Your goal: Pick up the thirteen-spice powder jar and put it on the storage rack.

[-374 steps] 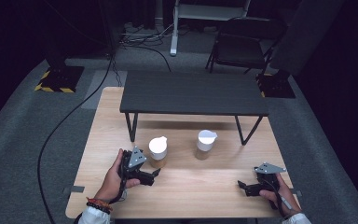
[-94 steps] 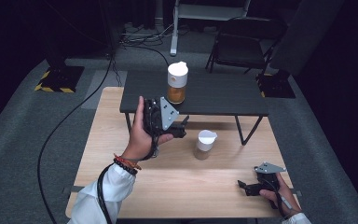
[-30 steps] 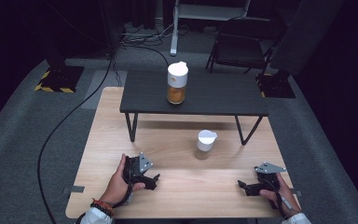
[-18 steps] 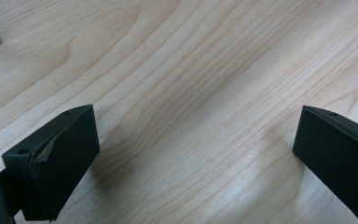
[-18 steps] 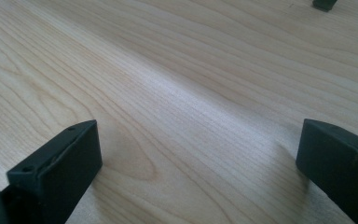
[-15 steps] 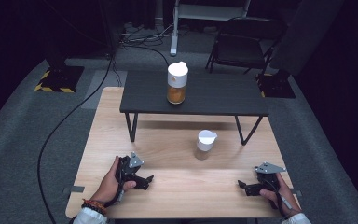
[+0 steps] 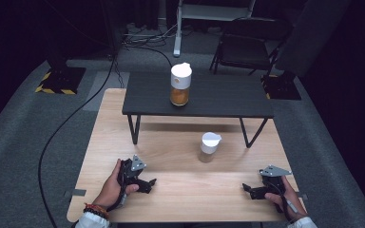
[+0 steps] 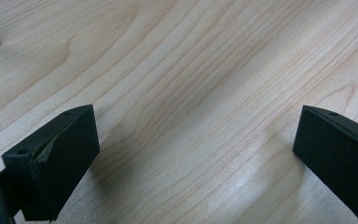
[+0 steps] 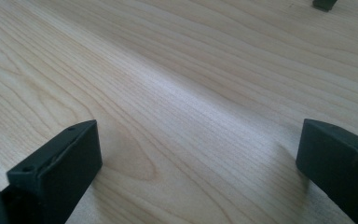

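Down at the near edge of the wooden table (image 7: pixel 180 142), both grippers sit low on the bare wood. Left gripper (image 7: pixel 148 183) has its jaws spread wide with nothing between them, same deal with the right gripper (image 7: pixel 248 190). One white-capped jar (image 7: pixel 180 84) with amber stuff stands up on the black shelf (image 7: pixel 228 95); the other jar (image 7: pixel 209 147) sits on the wood just in front of it, well apart from both grippers.
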A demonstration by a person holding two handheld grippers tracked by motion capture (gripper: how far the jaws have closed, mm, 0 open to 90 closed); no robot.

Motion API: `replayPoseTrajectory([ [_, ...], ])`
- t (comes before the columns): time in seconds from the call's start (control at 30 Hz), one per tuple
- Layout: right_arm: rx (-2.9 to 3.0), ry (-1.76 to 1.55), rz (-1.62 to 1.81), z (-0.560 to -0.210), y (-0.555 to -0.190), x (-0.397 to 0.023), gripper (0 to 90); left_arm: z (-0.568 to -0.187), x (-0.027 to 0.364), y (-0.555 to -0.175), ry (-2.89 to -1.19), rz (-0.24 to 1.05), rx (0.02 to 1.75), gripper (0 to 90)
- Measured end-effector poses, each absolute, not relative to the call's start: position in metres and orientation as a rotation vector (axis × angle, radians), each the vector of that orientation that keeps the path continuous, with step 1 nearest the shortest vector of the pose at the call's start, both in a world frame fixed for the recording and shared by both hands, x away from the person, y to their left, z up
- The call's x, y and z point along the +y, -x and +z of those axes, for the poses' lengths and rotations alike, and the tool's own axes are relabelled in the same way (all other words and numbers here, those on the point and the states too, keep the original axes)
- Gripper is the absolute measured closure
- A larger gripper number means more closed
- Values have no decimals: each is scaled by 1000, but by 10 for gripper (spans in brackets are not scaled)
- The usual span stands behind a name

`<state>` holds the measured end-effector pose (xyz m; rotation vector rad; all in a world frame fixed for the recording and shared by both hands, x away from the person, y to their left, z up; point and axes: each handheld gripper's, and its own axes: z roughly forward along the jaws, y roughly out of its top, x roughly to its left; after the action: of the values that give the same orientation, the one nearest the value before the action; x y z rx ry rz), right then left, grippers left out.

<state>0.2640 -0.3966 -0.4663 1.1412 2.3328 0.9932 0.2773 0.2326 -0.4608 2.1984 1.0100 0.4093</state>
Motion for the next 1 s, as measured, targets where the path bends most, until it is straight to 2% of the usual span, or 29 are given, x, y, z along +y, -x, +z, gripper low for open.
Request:
replayPoseTrajectory([
  [0.67, 2330, -1141, 990, -466, -263, -397, 3, -461, 232, -277, -2198, 410, 1010, 0],
  [1.0, 2247, -1143, 1009, -458, -250, -393, 14, -461, 232, -277, -2198, 411, 1010, 0],
])
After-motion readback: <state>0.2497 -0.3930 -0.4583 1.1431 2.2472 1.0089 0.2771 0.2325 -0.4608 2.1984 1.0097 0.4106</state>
